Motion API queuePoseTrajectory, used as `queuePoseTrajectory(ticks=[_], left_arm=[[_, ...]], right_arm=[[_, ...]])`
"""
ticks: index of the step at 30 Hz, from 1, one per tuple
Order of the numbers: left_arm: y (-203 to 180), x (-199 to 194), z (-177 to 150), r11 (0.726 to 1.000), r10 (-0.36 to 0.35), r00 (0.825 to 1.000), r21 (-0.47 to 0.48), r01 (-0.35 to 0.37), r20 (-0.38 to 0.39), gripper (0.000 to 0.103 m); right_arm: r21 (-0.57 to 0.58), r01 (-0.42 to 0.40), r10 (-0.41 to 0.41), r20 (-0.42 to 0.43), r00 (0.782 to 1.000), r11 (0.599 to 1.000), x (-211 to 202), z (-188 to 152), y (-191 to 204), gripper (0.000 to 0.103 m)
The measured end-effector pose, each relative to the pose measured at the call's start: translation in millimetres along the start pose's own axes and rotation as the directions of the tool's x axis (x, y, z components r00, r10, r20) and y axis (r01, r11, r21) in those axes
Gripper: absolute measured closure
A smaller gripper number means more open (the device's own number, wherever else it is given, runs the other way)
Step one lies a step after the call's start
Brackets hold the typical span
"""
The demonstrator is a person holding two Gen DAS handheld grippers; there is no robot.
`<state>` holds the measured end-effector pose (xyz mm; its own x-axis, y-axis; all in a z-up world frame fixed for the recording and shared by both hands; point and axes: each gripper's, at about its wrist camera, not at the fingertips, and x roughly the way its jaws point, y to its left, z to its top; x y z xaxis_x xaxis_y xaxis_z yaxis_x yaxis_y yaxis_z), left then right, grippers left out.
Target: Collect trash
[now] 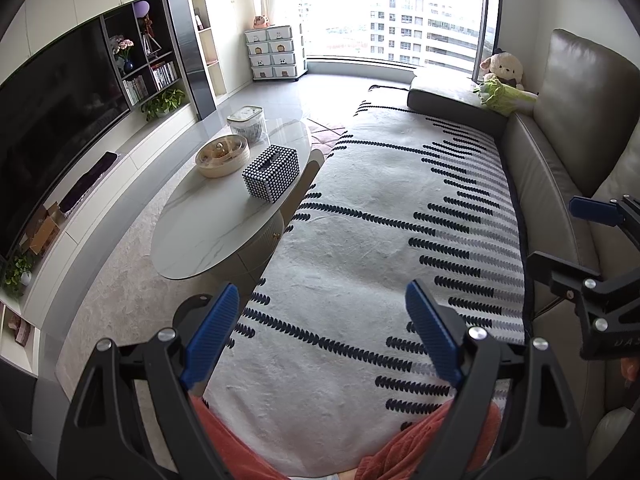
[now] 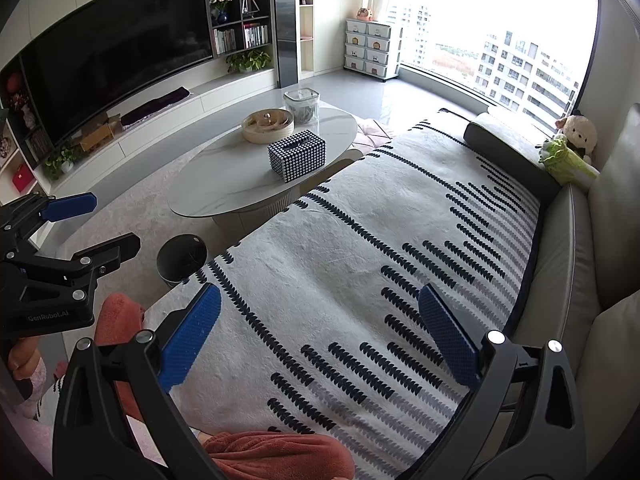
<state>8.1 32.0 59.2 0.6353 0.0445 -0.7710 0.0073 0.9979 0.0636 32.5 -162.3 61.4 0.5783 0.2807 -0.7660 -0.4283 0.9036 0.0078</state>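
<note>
The left claw [image 1: 318, 332] was seen in the left wrist view at the bottom of the frame, its blue pads spread wide with nothing between them, held over the patterned blanket [image 1: 380, 208] spread on the sofa [image 1: 560, 152]. Left of centre stood the oval marble surface [image 1: 208, 224], on which a studded tissue box [image 1: 271, 173], a round divided tray [image 1: 222, 155] and a lidded clear container [image 1: 247, 121] were set. No loose trash could be made out on the surface, the blanket or the floor. Only a dark sliver of the bin showed behind the left pad.

In the right wrist view the right claw [image 2: 320, 332] was likewise found gaping and empty at the bottom of the frame. The round dark bin [image 2: 182, 257] was seen left of centre, on the floor between the blanket's edge and the surface; its inside was too dark for any contents to be told. The left claw appeared at the left edge, also parted.

Such a scene would fit either a search for litter or a room already cleared into the bin. Which step was in hand could therefore not be settled, and no next move was fixed by it.
</note>
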Motion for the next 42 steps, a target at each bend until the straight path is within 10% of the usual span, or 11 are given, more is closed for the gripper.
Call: queuePoseTrajectory(ticks=[42], left_arm=[[6.4, -19.1, -10.6, 0.999, -0.031, 0.999, 0.044, 0.03, 0.029, 0.018]], right_arm=[[-0.001, 0.003, -0.003, 0.003, 1.0, 1.0, -1.3, 2.1, 5.7, 0.007]])
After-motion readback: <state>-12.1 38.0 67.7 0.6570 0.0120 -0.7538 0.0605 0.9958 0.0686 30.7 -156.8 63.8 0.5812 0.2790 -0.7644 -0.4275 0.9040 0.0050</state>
